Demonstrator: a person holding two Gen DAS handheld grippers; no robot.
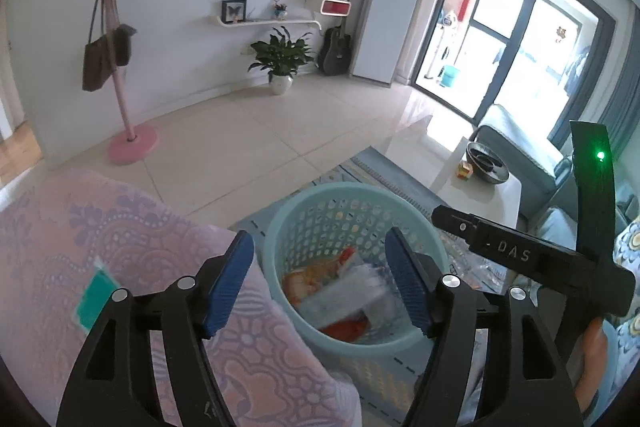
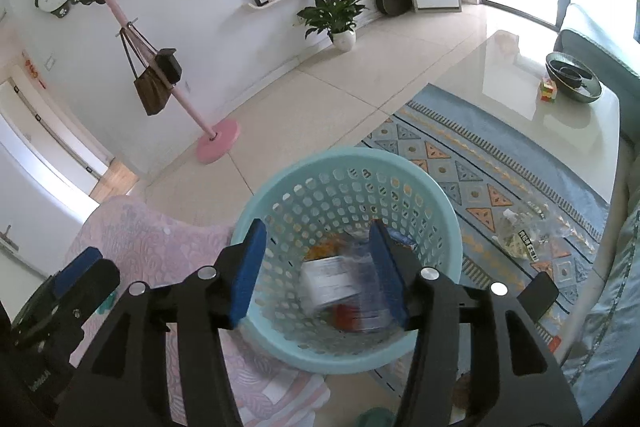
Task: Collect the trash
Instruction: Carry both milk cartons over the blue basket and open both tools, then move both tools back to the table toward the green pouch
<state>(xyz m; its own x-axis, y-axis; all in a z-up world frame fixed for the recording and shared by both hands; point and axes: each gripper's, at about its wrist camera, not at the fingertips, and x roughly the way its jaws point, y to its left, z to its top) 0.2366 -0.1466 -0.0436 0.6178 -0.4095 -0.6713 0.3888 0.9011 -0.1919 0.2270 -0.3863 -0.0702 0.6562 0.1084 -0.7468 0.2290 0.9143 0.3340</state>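
A light blue perforated trash basket [image 1: 304,203] stands on the rug; it also shows in the right wrist view [image 2: 352,157]. Inside lie a clear plastic wrapper [image 1: 352,291] and orange-red packaging [image 1: 320,275]. In the right wrist view a blurred clear wrapper with a white label [image 2: 340,279] sits inside the basket between my fingers. My left gripper [image 1: 320,279] is open and empty above the basket. My right gripper [image 2: 316,267] is open above the basket. A crumpled clear bag [image 2: 524,231] lies on the rug to the right of the basket. A green-white packet [image 1: 94,297] lies on the pink cover.
A pink patterned sofa cover [image 1: 120,267] is left of the basket. A white coffee table [image 2: 552,99] holds a dark bowl [image 2: 574,77] and a small colourful cube [image 2: 548,89]. A pink coat stand [image 2: 216,143] and a potted plant [image 2: 340,15] stand on the tiled floor.
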